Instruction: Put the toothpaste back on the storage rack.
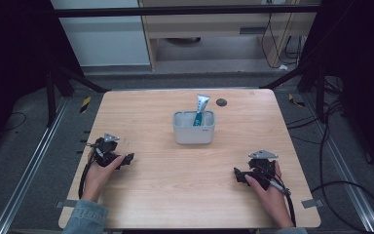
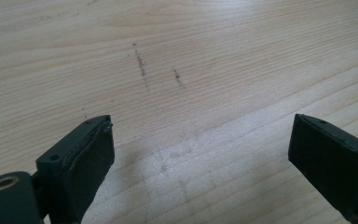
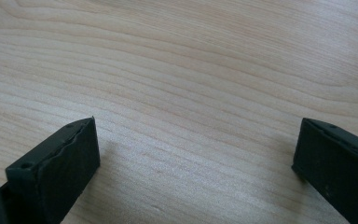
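Inside the bin (image 1: 193, 132), the tube (image 1: 201, 108) stands half hidden.

A lab room where I work, my small wooden table (image 1: 190, 161) on grey carpet (image 1: 24, 146), black metal frame (image 1: 175, 10) overhead, loose cables (image 1: 350, 185) on the floor, black curtains (image 1: 9, 53) at both sides

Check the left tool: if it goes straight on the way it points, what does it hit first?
Probably the bare table: the left tool, jaws open, angles down at the wood with nothing between.
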`<state>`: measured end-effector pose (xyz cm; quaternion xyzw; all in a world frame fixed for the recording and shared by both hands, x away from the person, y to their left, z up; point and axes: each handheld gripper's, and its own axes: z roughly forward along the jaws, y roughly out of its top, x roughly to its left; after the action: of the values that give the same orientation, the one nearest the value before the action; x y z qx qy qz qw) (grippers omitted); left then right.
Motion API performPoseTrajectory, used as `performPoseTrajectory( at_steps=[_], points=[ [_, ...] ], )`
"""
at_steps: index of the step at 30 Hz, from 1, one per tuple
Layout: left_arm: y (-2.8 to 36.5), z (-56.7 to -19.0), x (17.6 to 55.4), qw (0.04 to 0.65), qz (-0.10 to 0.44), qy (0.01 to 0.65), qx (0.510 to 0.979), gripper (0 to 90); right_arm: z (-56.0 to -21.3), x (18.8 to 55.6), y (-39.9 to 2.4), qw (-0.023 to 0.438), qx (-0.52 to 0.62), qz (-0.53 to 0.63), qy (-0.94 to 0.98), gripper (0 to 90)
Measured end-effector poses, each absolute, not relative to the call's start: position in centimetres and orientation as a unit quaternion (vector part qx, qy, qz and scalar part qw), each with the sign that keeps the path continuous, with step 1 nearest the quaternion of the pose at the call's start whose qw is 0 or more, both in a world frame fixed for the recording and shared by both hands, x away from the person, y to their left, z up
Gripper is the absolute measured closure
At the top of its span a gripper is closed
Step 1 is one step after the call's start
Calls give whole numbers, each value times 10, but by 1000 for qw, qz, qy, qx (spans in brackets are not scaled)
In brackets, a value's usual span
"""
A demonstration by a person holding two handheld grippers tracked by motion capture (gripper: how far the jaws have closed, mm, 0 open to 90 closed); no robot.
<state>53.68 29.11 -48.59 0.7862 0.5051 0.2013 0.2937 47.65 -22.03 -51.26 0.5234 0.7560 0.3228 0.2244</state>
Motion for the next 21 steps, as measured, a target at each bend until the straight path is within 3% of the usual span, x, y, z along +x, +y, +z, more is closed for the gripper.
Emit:
performPoseTrajectory(
  at_steps=[11,21],
  points=[
    [298,-499,542,289,198,502,791,57,-513,477,-220,225,523,323,757,6],
    [303,-507,544,326,211,483,785,12,-513,476,-220,225,524,323,756,6]
  ],
)
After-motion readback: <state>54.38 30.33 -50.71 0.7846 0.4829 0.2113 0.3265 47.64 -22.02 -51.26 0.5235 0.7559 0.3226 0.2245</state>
